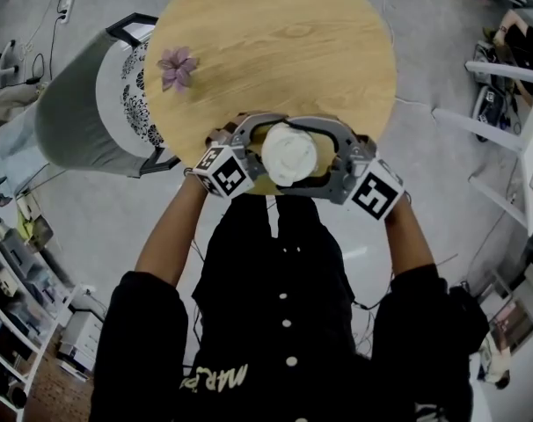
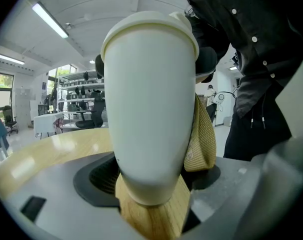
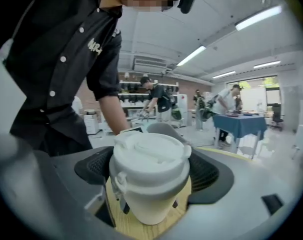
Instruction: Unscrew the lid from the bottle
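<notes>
Closest to the head camera is the person's black shirt (image 1: 284,323). Just beyond it the white bottle (image 1: 288,152) stands at the near edge of the round wooden table (image 1: 275,42), caught between both tools. Left gripper (image 2: 152,184) is clamped low on the bottle's tapered body, with a woven strap (image 2: 204,139) hanging against one pad. Right gripper (image 3: 150,184) is clamped on the lid (image 3: 150,151), higher above the table.

The step in hand looks like the twist itself. To do it well, the left should act as a fixed anchor and press the base onto the table. The right should roll about the bottle's upright axis without tilting it. The smooth taper may slip, and the bottle sits close to the table's edge, so the grip needs to be firm, with no pull toward the person.
</notes>
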The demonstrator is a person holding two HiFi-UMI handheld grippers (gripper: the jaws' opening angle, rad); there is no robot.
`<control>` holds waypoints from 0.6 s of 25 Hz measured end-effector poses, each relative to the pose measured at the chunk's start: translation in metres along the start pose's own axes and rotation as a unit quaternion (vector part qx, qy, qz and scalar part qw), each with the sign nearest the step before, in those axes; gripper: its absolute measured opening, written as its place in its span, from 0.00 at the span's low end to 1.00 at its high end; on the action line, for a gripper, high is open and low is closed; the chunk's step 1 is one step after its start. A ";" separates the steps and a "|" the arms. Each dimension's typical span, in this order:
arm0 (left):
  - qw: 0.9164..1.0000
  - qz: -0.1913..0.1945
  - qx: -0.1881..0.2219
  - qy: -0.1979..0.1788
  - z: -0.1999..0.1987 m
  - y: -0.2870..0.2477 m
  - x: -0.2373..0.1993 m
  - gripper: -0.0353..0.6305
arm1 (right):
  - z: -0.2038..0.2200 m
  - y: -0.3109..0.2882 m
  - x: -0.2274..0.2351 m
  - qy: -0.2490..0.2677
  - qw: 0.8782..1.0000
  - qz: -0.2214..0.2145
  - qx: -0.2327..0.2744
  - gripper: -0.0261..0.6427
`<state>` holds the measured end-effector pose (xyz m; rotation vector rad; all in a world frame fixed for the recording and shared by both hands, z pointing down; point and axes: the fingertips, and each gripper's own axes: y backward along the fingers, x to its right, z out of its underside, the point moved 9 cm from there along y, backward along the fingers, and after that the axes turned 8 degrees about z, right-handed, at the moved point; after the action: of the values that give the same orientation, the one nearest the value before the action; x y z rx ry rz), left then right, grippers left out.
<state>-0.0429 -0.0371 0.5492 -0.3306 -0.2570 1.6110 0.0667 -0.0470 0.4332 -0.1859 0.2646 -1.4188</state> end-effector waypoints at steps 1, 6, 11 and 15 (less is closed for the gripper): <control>1.000 -0.001 0.001 0.002 0.000 0.000 0.000 0.59 | 0.000 -0.001 0.004 0.002 1.000 -0.031 -0.002 0.73; 1.000 -0.005 0.002 0.008 0.000 0.001 0.000 0.59 | 0.000 -0.004 0.006 -0.004 0.999 -0.049 -0.015 0.73; 1.000 -0.007 0.000 0.006 0.001 0.000 0.001 0.59 | -0.005 0.007 -0.010 -0.070 0.993 0.091 -0.014 0.78; 1.000 -0.013 0.002 0.007 0.000 0.001 0.003 0.59 | 0.004 -0.003 -0.024 -0.113 0.969 0.219 -0.004 0.79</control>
<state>-0.0443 -0.0345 0.5489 -0.3339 -0.2455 1.5824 0.0617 -0.0239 0.4393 -0.2753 0.1133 -0.9481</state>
